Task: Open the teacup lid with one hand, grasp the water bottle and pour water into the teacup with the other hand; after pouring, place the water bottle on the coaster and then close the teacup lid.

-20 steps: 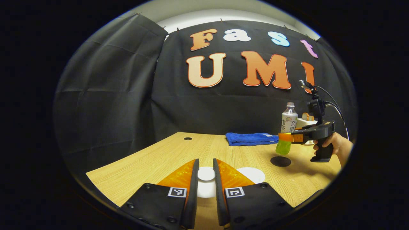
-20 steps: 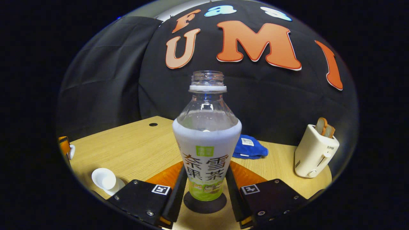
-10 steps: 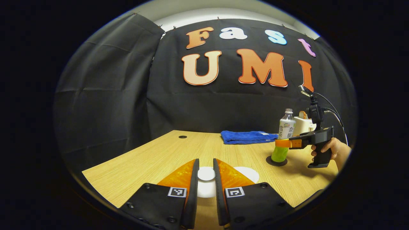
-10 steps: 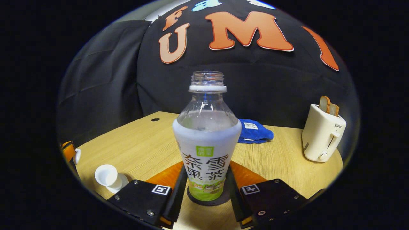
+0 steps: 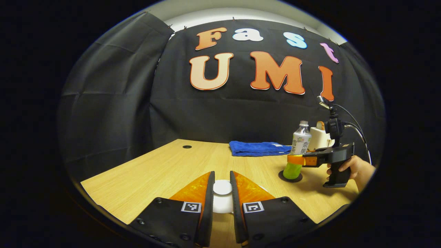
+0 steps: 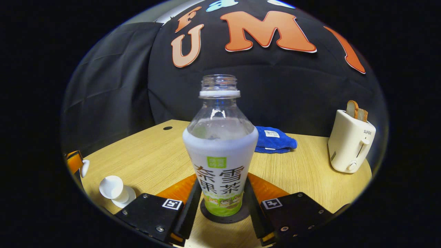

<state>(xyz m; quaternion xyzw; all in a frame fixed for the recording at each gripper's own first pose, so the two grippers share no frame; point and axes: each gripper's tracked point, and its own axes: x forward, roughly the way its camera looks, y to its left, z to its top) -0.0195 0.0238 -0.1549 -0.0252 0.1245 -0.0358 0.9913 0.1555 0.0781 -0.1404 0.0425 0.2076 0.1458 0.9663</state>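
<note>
My right gripper point(image 6: 222, 182) is shut on the lower body of an uncapped water bottle point(image 6: 220, 151), which stands upright on the round dark coaster point(image 6: 224, 216). The left gripper view has that same bottle point(image 5: 300, 144) on the coaster point(image 5: 290, 177) at the right, with the right gripper point(image 5: 295, 159) and a hand point(image 5: 355, 168) behind it. My left gripper point(image 5: 222, 175) is shut on the white teacup lid point(image 5: 222, 188), held above the table. The open white teacup point(image 6: 112, 187) on its saucer sits at the lower left of the right gripper view, next to the left gripper point(image 6: 74, 162).
A folded blue cloth point(image 6: 274, 139) lies at the back of the wooden table point(image 5: 165, 172). A cream toaster point(image 6: 349, 146) with toast in it stands at the right rear. A small round hole point(image 5: 187, 146) marks the table's far left part.
The right gripper has lowered the bottle from just above the coaster onto it. The left gripper has shifted with the lid, and the saucer has slipped behind its right finger.
</note>
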